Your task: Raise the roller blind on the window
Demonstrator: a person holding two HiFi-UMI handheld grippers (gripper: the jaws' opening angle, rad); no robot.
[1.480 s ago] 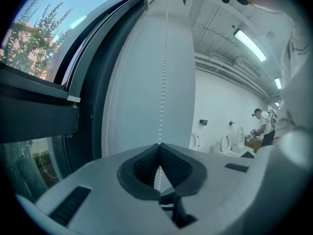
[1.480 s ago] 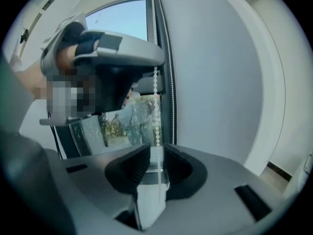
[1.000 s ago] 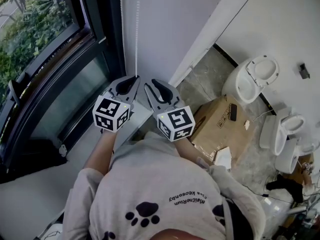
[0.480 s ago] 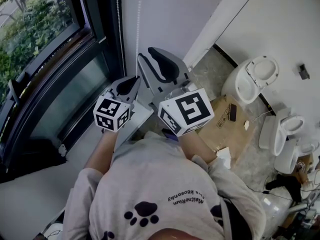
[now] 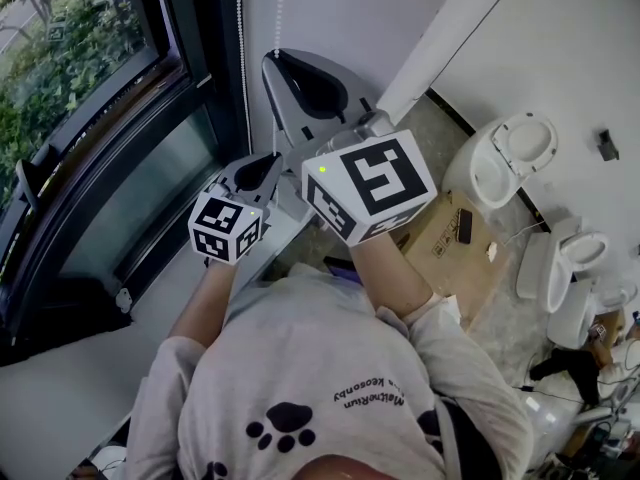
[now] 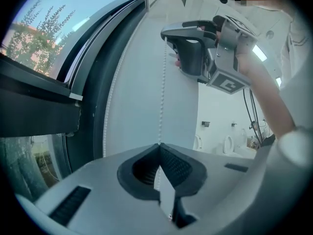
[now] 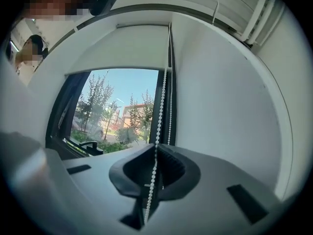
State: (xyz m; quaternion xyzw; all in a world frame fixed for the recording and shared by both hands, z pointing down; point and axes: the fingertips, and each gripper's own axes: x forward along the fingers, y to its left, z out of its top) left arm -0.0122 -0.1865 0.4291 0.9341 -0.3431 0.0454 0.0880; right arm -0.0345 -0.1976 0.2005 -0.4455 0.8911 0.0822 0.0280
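A white bead chain (image 5: 279, 8) hangs in two strands beside the dark-framed window (image 5: 80, 68). My left gripper (image 5: 272, 156) is low and shut on one strand; in the left gripper view the chain (image 6: 161, 97) runs straight up out of its closed tips (image 6: 159, 146). My right gripper (image 5: 270, 60) is higher on the same strand. Its jaws have just been closing, and in the right gripper view the chain (image 7: 161, 102) passes between its tips (image 7: 156, 147), which are shut on it. The roller blind (image 7: 127, 48) covers the top of the window.
A white wall (image 5: 340, 18) stands directly behind the chain. On the floor to the right lie a cardboard box (image 5: 450, 238) and toilets (image 5: 510, 158). A pale sill (image 5: 60, 368) runs under the window.
My right gripper has risen along the chain from beside the left gripper to well above it, and its open jaws have closed on the chain. The left gripper has stayed still.
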